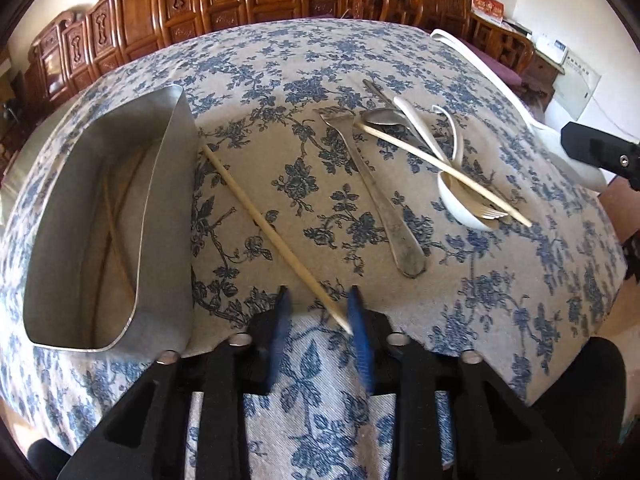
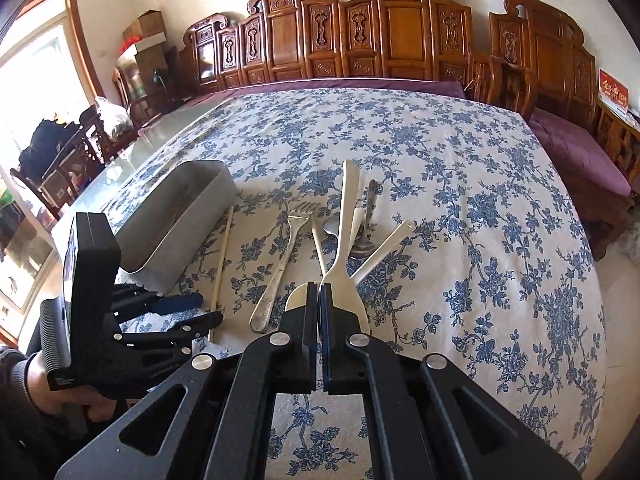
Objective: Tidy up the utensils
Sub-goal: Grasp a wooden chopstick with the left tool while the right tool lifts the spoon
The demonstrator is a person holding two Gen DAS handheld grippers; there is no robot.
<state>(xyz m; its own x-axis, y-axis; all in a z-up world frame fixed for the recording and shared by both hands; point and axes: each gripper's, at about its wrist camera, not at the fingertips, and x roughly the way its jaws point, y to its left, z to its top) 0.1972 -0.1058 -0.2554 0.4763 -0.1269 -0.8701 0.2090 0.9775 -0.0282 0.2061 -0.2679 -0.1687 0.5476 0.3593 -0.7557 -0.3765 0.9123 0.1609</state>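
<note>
Through the left wrist camera, my left claw (image 1: 318, 316) hangs low over the flowered tabletop (image 1: 500, 300), its blue pads (image 1: 360, 328) set narrow around the near tip of a loose chopstick (image 1: 272, 236). The tip lies against the right-hand pad while the left-hand pad stands clear of it, so I judge the grip not yet made. The stick runs away from the claw toward the metal tin (image 1: 168, 216), which stands just left of the claw with other chopsticks lying inside. Ahead and to the right lie a steel fork (image 1: 376, 204) and, past it, a heap of white spoons (image 1: 452, 196) with a second chopstick across them. At the far right edge my right claw (image 1: 596, 152) comes into view pinching a large white rice paddle (image 1: 480, 68). From the right wrist camera, that right claw (image 2: 319, 300) is clamped tight on the broad end of the rice paddle (image 2: 345, 248), whose handle points away over the utensil heap. To its left I see the left claw (image 2: 192, 308) down by the chopstick (image 2: 222, 264), with the tin (image 2: 176, 224) just beyond. The step in hand looks like picking up the chopstick; next I must close fully on that thin tip, lift without letting it roll out, and swing it left over the tin. The paddle will need a place too.
</note>
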